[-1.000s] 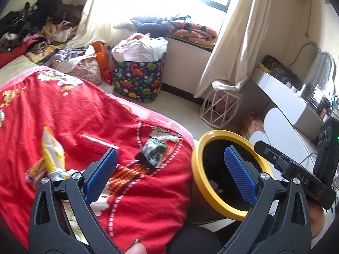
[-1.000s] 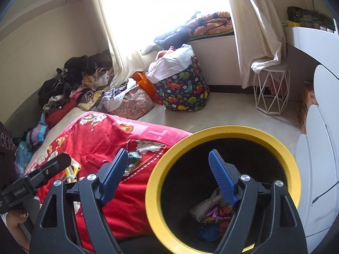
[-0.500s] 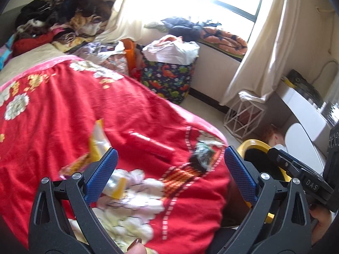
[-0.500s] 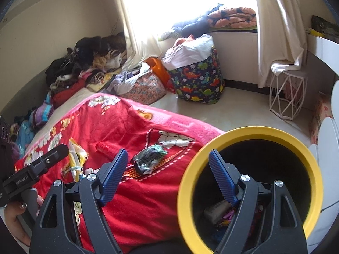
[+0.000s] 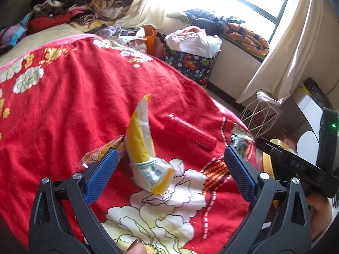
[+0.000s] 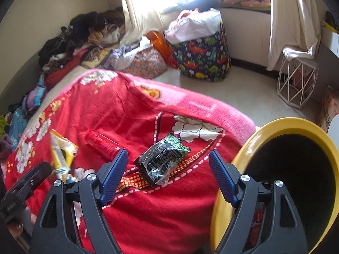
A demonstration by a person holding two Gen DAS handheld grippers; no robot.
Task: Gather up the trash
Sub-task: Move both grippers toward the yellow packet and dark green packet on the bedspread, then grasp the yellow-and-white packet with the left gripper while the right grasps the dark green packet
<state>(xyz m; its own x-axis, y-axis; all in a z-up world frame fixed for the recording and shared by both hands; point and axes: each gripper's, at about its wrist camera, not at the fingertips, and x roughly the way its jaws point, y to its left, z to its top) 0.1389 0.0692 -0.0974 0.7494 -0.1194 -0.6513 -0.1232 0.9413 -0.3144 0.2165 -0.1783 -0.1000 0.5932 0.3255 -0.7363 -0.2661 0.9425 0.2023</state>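
Trash lies scattered on the red floral blanket [image 5: 70,97]: a yellow-and-white wrapper [image 5: 144,148] bound with a rubber band, a small orange-pink wrapper [image 5: 101,153] just at its 9 o'clock, a red cylinder [image 5: 190,132] at its 2 o'clock, and a black-and-green foil packet [image 6: 162,162] near the blanket's edge. The left gripper [image 5: 169,171] has just been closing slightly, yet its jaws stand wide apart, with the yellow-and-white wrapper between the 2 blue pads and neither pad pressing on it. The right gripper [image 6: 168,176] is also spread open above the foil packet, holding nothing. At 3 o'clock of the packet stands the yellow-rimmed bin [image 6: 250,146], its dark inside holding some scraps. Farther off, at 12 o'clock, a dinosaur-print basket [image 6: 201,57] stuffed with white cloth sits on the floor by the curtain [image 6: 294,21], and a white wire stool [image 6: 296,82] stands at 2 o'clock.
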